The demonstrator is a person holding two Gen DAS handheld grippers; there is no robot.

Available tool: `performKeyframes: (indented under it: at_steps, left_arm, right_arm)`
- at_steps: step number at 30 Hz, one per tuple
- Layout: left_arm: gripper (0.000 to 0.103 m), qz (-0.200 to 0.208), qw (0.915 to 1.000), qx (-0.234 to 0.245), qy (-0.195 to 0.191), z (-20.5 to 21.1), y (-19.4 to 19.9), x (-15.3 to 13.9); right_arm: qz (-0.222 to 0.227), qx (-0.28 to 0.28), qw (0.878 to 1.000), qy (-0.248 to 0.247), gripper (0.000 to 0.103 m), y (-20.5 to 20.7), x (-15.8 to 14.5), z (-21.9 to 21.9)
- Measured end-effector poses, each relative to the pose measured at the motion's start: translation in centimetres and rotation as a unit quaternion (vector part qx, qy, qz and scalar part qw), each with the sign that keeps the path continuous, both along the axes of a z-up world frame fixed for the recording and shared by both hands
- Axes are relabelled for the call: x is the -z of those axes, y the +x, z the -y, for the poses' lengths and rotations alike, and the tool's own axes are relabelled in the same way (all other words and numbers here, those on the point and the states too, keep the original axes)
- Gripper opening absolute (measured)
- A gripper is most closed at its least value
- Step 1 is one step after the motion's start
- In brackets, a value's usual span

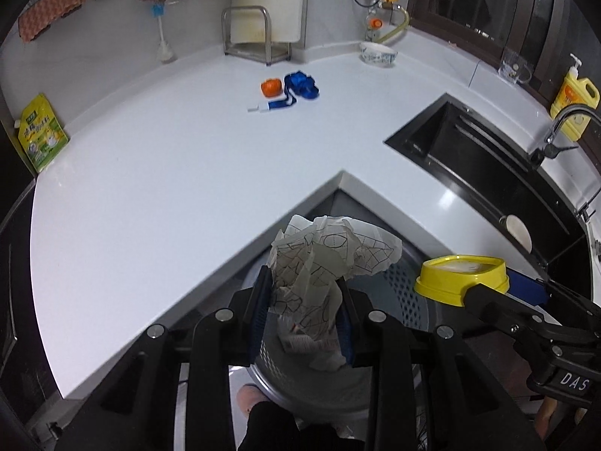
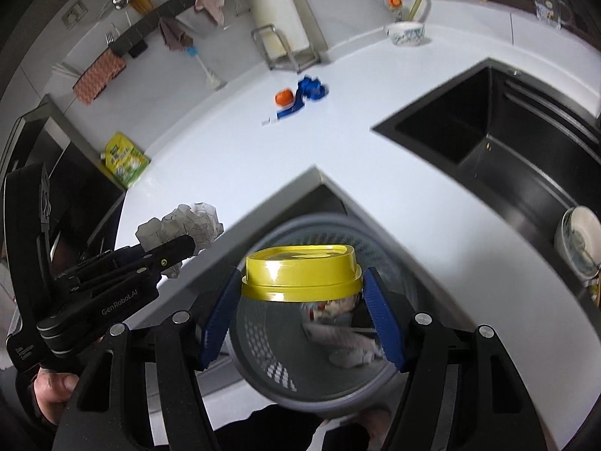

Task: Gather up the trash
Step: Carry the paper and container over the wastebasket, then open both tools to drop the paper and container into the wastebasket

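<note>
We hold two pieces of trash above a round grey perforated waste basket [image 2: 263, 353] that stands on the floor in the inner corner of an L-shaped white countertop [image 1: 169, 173]. In our left gripper [image 1: 305, 319] is a crumpled sheet of white paper printed with black line drawings [image 1: 323, 259]. Its blue-padded jaws are clamped on the lower part of the wad, and the upper part fans out above them, over the basket's rim. In our right gripper [image 2: 302, 302] is a yellow plastic lid-topped tub [image 2: 300, 272]. The blue ribbed pads press on its two sides, so the jaws stand wide but gripped, and the tub hangs directly above the basket's opening. Inside the basket, some crumpled white and red wrapping [image 2: 345, 334] already lies at the bottom, blurred in the right wrist view.

From the left wrist camera, the right gripper with the tub enters from the right, just beside the paper wad. From the right wrist camera, the left gripper comes in from the left, and a hand [image 2: 52, 387] grasps its handle.

Further out on the countertop, well apart from the basket, lie an orange round object [image 1: 271, 87], a bunched blue strap [image 1: 300, 84] and a small white and blue tube [image 1: 263, 107], close together. A green and yellow pouch [image 1: 41, 131] leans at the counter's left end. A black rectangular sink [image 1: 469, 158] is set into the right arm of the counter, with a white bowl [image 2: 580, 242] in it. A patterned white bowl [image 1: 378, 53] sits near the back wall, and a yellow pump bottle [image 1: 574, 101] stands behind the tap.
</note>
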State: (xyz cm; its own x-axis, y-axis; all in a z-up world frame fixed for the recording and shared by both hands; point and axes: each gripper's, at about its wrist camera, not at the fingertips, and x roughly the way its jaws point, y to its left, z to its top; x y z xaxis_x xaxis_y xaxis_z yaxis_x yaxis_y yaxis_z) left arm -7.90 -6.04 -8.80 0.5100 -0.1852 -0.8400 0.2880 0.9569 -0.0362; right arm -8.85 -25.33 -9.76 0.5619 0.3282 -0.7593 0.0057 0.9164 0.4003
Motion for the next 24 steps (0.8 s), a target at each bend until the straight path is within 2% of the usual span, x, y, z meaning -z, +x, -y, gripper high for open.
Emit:
performKeyframes:
  at_steps: [10, 15, 17, 19, 21, 24]
  left_arm:
    - [0.033, -0.049, 0.9986, 0.005, 0.02, 0.1, -0.8, 5.3]
    - [0.037, -0.056, 0.9981, -0.003, 0.025, -0.1, -0.5, 6.4]
    - [0.055, -0.053, 0.9982, -0.009, 0.025, -0.3, -0.4, 6.3]
    - [0.065, -0.048, 0.9984, -0.017, 0.024, -0.6, -0.4, 6.0]
    - [0.066, -0.046, 0.9984, -0.022, 0.024, -1.0, -0.4, 5.7]
    - [0.071, -0.046, 0.9981, -0.032, 0.024, -1.5, -0.4, 5.4]
  right_arm:
    - [-0.051, -0.01, 0.999, 0.001, 0.064, -0.2, 5.3, -1.0]
    - [-0.059, -0.006, 0.998, 0.0, 0.065, 0.0, 6.5, -0.7]
    - [-0.059, -0.007, 0.998, 0.005, 0.065, 0.0, 6.6, -0.6]
    - [-0.06, -0.004, 0.998, 0.005, 0.067, 0.1, 6.5, -0.3]
    - [-0.06, -0.002, 0.998, 0.006, 0.072, 0.1, 6.4, -0.1]
    - [-0.06, 0.0, 0.998, 0.005, 0.072, -0.1, 6.2, 0.1]
